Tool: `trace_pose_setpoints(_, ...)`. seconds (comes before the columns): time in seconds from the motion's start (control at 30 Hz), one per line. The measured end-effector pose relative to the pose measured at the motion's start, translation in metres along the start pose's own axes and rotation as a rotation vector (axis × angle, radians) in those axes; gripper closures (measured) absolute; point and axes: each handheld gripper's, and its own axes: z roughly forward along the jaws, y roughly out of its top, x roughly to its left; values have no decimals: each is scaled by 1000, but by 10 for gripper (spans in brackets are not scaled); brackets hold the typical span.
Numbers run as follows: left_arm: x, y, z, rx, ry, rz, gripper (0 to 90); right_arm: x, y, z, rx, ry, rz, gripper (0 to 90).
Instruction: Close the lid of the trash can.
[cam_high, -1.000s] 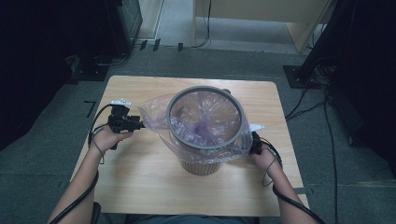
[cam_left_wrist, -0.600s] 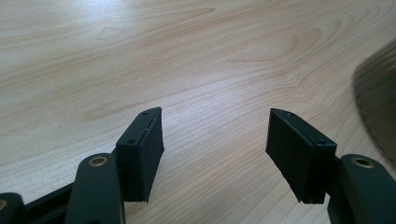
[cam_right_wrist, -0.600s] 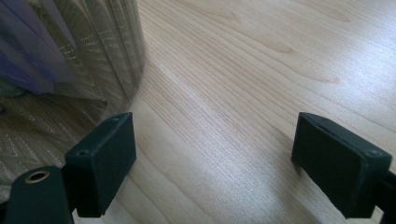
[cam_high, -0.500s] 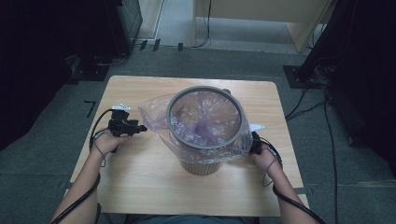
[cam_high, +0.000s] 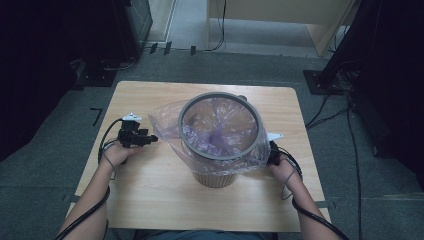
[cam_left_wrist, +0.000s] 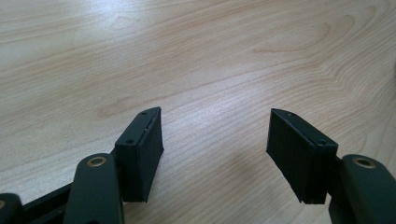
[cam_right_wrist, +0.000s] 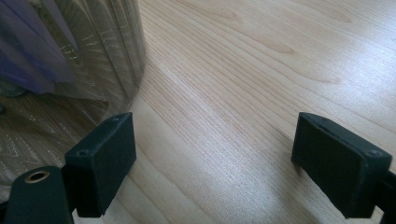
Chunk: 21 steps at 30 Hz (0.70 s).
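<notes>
Left gripper (cam_high: 150, 139) dropped lower toward table (cam_high: 150, 210), jaws open, empty; bag (cam_high: 165, 122) edge lies just to its right. Right gripper (cam_right_wrist: 212, 172) open, empty, beside bin (cam_high: 215, 177).

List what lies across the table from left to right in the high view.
Left gripper → loose flap of the clear plastic bag → bin with its grey rim → right gripper.

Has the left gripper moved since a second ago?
Yes. In the high view the left gripper has slid toward the person's edge of the table, with its jaws open and empty; the bin stays put.
</notes>
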Motion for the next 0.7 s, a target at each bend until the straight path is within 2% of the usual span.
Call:
trace_pose_setpoints(0.07,0,-2,1,-18,-4,20,331,0,0,0,1,1,-1,131)
trace_pose_setpoints(0.13,-2,-5,3,-35,2,60,305,0,0,0,1,1,-2,131)
trace_pose_setpoints(0.17,-3,-6,4,-40,14,94,297,0,0,0,1,1,-2,131)
trace_pose_setpoints(0.23,-5,-8,5,-48,23,127,280,0,0,0,1,1,-2,130)
trace_pose_setpoints(0.33,-5,-10,6,-69,18,129,256,0,0,0,1,2,-1,130)
trace_pose_setpoints(0.43,-4,-11,6,-80,8,113,256,0,0,0,1,1,-2,130)
trace_pose_setpoints(0.7,-4,-11,6,-81,11,106,256,0,0,0,1,2,-1,130)
